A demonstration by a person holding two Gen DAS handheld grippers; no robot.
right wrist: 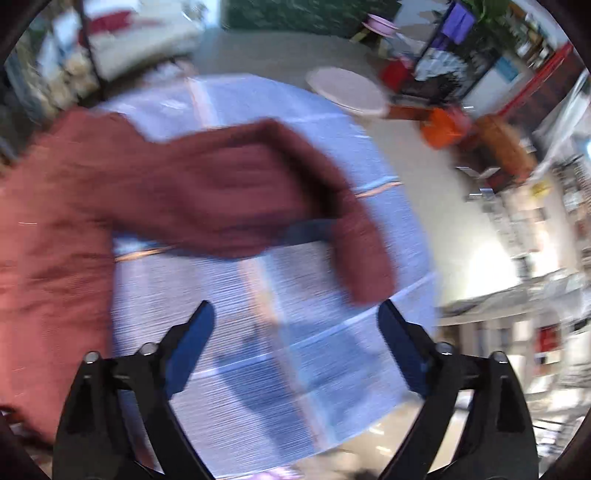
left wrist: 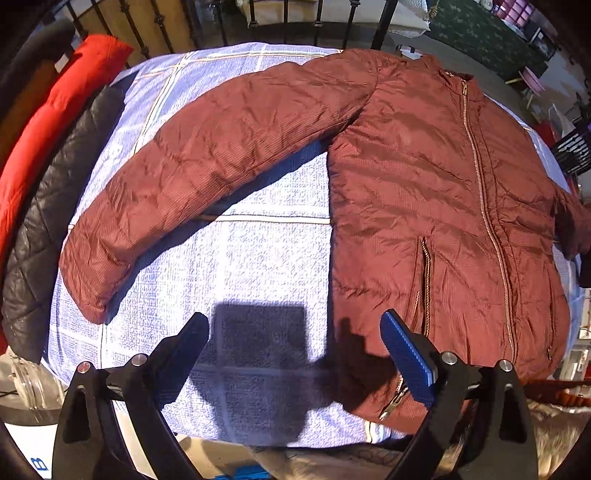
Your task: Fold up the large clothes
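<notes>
A maroon zip-up jacket (left wrist: 424, 192) lies front-up on a light blue checked cloth (left wrist: 258, 266) that covers the table. One sleeve (left wrist: 207, 162) stretches out to the left in the left wrist view. My left gripper (left wrist: 294, 332) hovers open above the cloth beside the jacket's bottom hem, its jaws empty. In the blurred right wrist view the other sleeve (right wrist: 258, 192) lies bent across the cloth (right wrist: 295, 332), its cuff near my right gripper (right wrist: 295, 321). That gripper is open wide with nothing between its blue pads.
A red jacket (left wrist: 59, 110) and a black quilted jacket (left wrist: 55, 206) lie piled along the left edge of the table. Black metal railing (left wrist: 317, 22) runs behind it. A round pale stool (right wrist: 347, 88) and cluttered shelves (right wrist: 535, 206) stand beyond the table's right side.
</notes>
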